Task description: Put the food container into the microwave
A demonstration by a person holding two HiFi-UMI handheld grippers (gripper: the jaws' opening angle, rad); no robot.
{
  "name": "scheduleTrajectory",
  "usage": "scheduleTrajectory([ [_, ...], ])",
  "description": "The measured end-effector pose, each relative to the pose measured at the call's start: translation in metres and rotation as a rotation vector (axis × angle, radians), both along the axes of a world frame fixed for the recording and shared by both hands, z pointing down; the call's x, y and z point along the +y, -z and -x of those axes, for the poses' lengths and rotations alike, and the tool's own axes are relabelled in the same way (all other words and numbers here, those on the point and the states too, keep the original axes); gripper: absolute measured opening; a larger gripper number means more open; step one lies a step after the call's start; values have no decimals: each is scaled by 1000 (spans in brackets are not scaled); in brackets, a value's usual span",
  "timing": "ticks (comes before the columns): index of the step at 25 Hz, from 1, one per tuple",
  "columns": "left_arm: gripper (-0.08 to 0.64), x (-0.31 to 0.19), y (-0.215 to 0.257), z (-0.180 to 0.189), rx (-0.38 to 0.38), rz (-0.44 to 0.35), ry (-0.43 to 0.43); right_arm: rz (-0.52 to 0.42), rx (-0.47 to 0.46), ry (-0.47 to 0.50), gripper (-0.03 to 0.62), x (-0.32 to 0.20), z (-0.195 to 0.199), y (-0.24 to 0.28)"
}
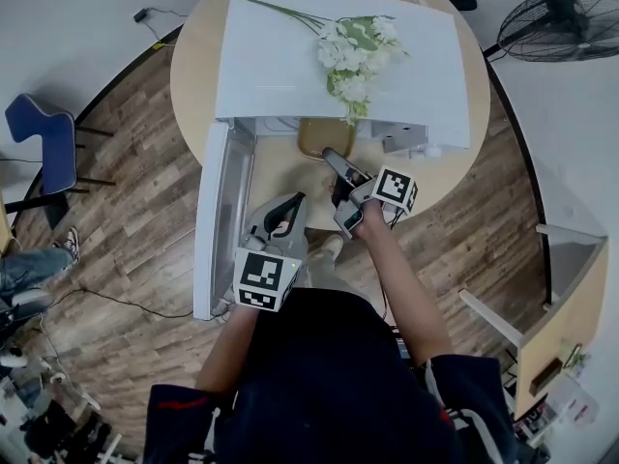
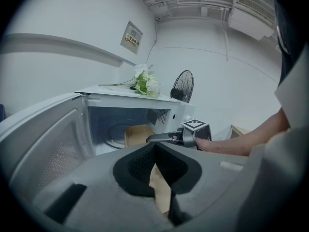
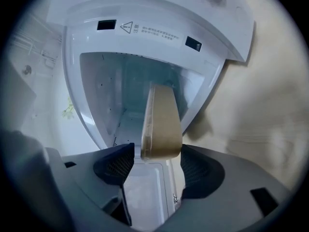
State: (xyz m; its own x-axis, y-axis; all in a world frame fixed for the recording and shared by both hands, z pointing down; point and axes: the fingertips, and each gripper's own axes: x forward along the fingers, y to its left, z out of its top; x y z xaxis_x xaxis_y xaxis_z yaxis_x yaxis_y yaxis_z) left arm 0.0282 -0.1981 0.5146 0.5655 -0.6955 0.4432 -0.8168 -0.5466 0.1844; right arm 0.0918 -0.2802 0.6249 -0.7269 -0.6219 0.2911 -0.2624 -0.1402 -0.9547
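The white microwave (image 1: 271, 66) stands on a round wooden table with its door (image 1: 218, 220) swung open to the left. The tan food container (image 1: 319, 138) lies inside the cavity, near the front opening. My right gripper (image 1: 332, 157) reaches into that opening. In the right gripper view the container (image 3: 161, 120) lies between the spread pads of the right gripper (image 3: 157, 154), with a gap beside it, so the jaws are open. My left gripper (image 1: 288, 203) hangs back in front of the microwave. Its pads (image 2: 145, 161) meet at the tips with nothing held. From there I see the container (image 2: 137, 133) on the turntable.
White artificial flowers (image 1: 353, 51) lie on the microwave's top. A standing fan (image 1: 561, 22) is at the back right, a blue chair (image 1: 44, 138) to the left, and a wooden cabinet (image 1: 571, 307) to the right. The open door blocks the left side.
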Motion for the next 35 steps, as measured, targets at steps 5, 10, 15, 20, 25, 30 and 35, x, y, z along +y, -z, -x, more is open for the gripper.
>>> scheduleTrajectory([
  [5,15,2,0,-4,2,4,-1,9,39,-3,284,-4,-7,-6],
  [10,15,6,-6,-5,-2,21,14,13,47,5,243,-12,-5,-11],
  [15,15,9,-9,-3,-15,28,16,27,32,-3,242,-22,-1,-14],
  [20,15,7,-9,1,-16,31,29,38,16,-13,242,-31,3,-19],
  [25,15,6,-12,3,-8,38,39,54,-11,-24,244,-39,7,-25],
  [30,15,7,-13,5,-15,44,36,46,-11,-17,247,-45,10,-23],
  [35,15,6,-13,6,-11,47,34,11,-25,-27,291,-45,9,-15],
])
